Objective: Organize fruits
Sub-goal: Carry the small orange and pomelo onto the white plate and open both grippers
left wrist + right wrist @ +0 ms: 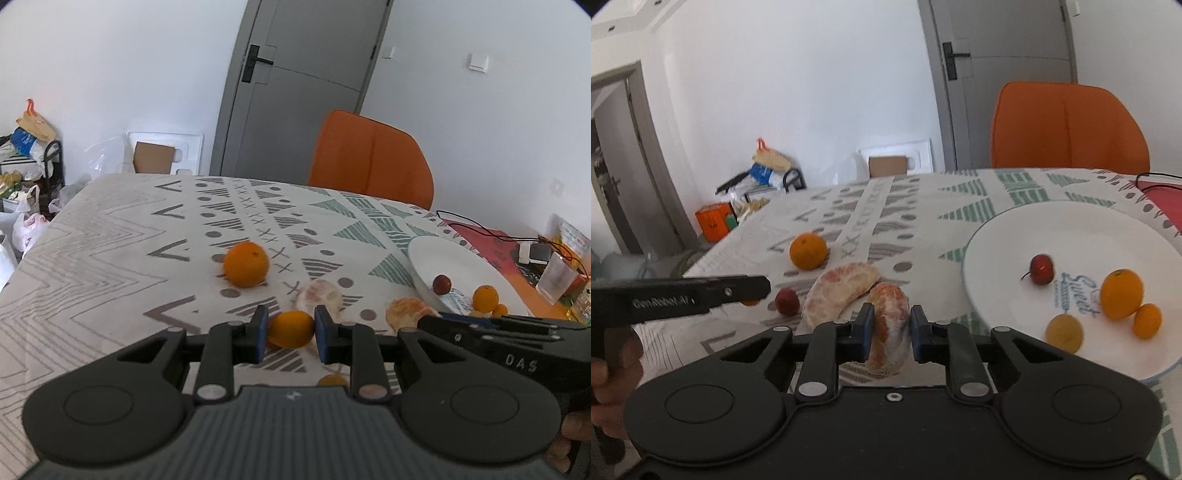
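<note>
I have the left gripper [289, 332] clamped on a small orange fruit [291, 328], lower centre. The right gripper [890, 330] grips a peeled citrus segment [889, 328], left of the white plate [997, 243].

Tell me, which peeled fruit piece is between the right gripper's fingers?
The shorter, rounder peeled piece nearest the plate; the longer curved piece lies free on the cloth.

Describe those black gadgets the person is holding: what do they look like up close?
Each is a matte black plastic gripper: the left gripper and right gripper have two short fingers with blue pads, jointed link bars with silver rivets, round discs either side and a ribbed grey body. White lettering marks their sides. No cables or sleeves show.
</note>
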`<control>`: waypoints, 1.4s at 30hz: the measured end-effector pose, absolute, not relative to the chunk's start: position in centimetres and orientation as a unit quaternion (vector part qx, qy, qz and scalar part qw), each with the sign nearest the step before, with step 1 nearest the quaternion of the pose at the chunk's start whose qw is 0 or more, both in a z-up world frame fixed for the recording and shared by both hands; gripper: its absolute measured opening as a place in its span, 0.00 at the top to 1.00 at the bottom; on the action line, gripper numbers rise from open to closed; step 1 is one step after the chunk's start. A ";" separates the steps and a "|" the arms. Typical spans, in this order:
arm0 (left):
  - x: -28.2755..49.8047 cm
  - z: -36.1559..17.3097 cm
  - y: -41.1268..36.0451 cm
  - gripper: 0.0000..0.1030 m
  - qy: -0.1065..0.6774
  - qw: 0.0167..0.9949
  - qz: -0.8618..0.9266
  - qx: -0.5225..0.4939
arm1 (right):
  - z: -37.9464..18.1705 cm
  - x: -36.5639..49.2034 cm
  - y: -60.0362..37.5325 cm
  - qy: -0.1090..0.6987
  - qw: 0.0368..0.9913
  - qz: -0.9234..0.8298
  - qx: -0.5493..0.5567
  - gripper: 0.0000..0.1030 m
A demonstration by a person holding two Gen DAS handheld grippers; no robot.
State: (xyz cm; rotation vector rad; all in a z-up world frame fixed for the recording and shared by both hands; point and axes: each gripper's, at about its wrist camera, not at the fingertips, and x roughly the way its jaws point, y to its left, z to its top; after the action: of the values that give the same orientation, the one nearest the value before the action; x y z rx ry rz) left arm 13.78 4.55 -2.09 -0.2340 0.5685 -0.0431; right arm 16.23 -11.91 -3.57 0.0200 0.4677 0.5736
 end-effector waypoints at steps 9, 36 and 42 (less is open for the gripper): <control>14.9 -1.2 2.0 0.76 0.272 0.956 -0.043 -0.100 | -2.5 16.4 -14.8 0.204 0.944 0.258 0.035 0.82; 19.4 -0.3 -6.1 0.76 0.267 0.956 -0.112 -0.052 | -3.6 18.3 -24.0 0.194 0.960 0.175 0.096 0.82; 20.6 -0.5 -7.6 0.76 0.270 0.954 -0.125 -0.046 | -3.7 18.9 -25.9 0.189 0.965 0.151 0.103 0.81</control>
State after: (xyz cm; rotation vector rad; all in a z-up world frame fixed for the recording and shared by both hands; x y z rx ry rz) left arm 20.60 -7.59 -0.54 -0.0937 0.5478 -0.2539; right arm 18.89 -25.85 -3.66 0.2093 0.3832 0.3064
